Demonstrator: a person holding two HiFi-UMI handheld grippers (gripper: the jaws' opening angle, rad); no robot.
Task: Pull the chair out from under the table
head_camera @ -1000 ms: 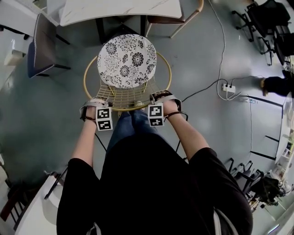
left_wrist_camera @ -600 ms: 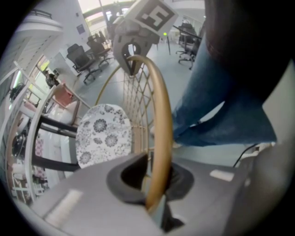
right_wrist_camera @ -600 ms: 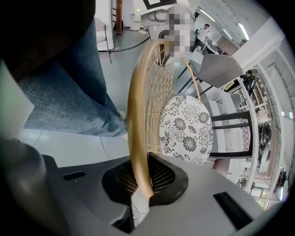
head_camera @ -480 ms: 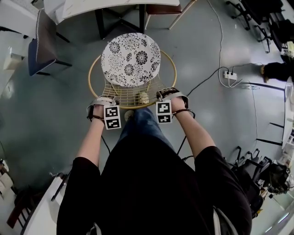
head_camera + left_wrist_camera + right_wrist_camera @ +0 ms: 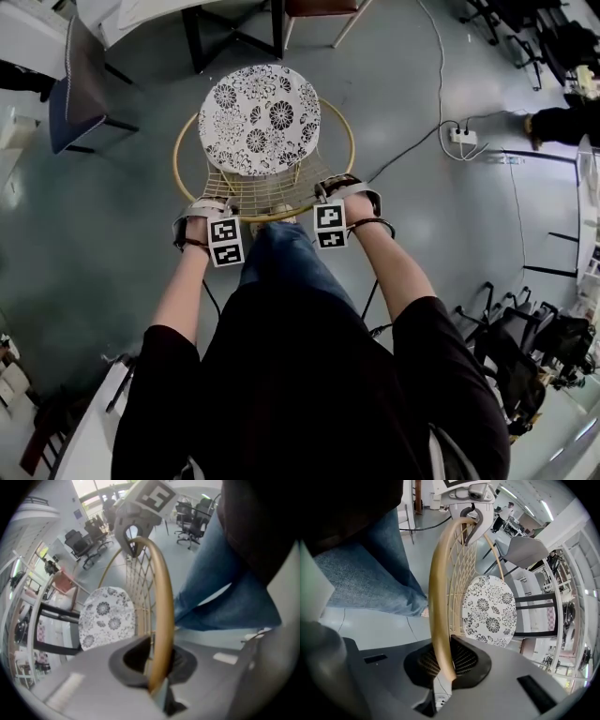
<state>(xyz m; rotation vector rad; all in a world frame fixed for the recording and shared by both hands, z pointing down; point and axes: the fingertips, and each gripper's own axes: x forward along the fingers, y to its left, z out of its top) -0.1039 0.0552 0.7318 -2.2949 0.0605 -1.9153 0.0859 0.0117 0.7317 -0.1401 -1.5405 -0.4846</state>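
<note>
Here the chair (image 5: 262, 117), a round gold wire frame with a black-and-white flowered cushion, stands on the grey floor (image 5: 112, 234). It is clear of the white counter (image 5: 141, 11), whose edge and black legs lie just beyond the chair's far side. The person stands close behind the chair's wire back, with a leg (image 5: 281, 258) in blue jeans just beside the mesh.

The left gripper (image 5: 208, 206) sits on the near-left stretch of the chair's golden rim (image 5: 164, 611). Its fingers (image 5: 89, 686) are closed tight on that tube, which runs up between them. The right gripper (image 5: 337, 187) sits on the near-right stretch of the same rim, well apart from the left one. Its fingers (image 5: 511, 677) are also clamped on the tube, with hardly any gap left.

A blue-grey seat (image 5: 80, 84) stands to the chair's left. A white power strip (image 5: 462, 136) lies on the floor well to the chair's right, and a cable (image 5: 403, 159) runs from it toward the chair.
</note>
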